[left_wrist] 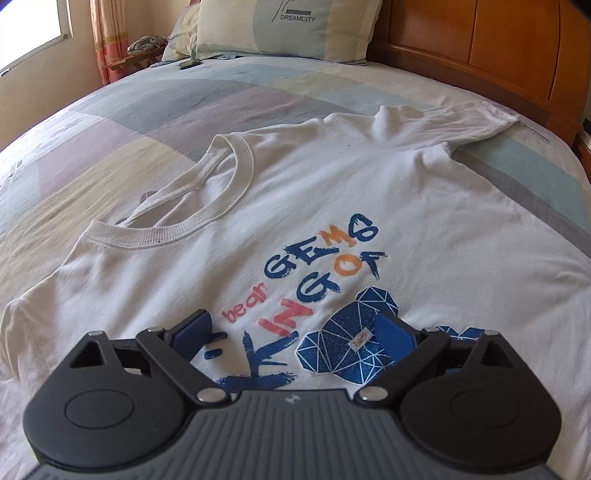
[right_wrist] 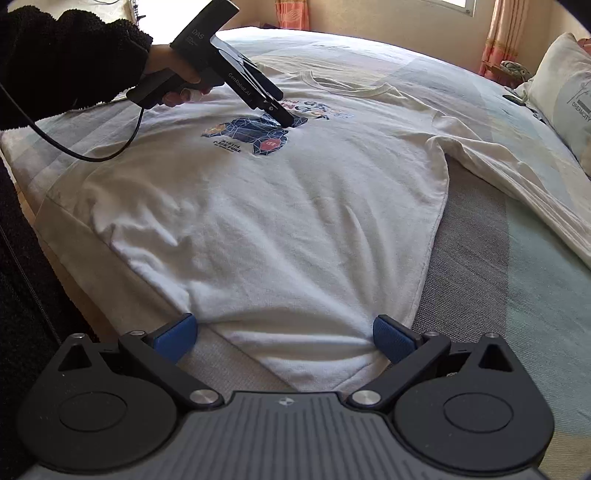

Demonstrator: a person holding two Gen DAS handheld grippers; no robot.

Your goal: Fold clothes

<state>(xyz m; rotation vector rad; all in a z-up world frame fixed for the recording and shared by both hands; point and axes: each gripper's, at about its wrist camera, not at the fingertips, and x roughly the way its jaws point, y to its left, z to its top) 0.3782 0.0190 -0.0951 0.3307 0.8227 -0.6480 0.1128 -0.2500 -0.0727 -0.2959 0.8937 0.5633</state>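
Note:
A white long-sleeved T-shirt (left_wrist: 332,192) with a blue, orange and pink print lies face up on the bed, one sleeve stretched toward the headboard. It also shows in the right wrist view (right_wrist: 258,221). My left gripper (left_wrist: 295,332) is open, its blue pads low over the chest print; the right wrist view shows it (right_wrist: 288,120) with fingertips touching the print. My right gripper (right_wrist: 284,338) is open at the shirt's bottom hem, which lies between its pads.
The pastel patchwork bedsheet (left_wrist: 110,147) covers the bed. A pillow (left_wrist: 280,29) leans on the wooden headboard (left_wrist: 498,55). A small dark object (left_wrist: 190,63) lies near the pillow. A bedside stand with a grey bundle (left_wrist: 144,48) stands by the curtain.

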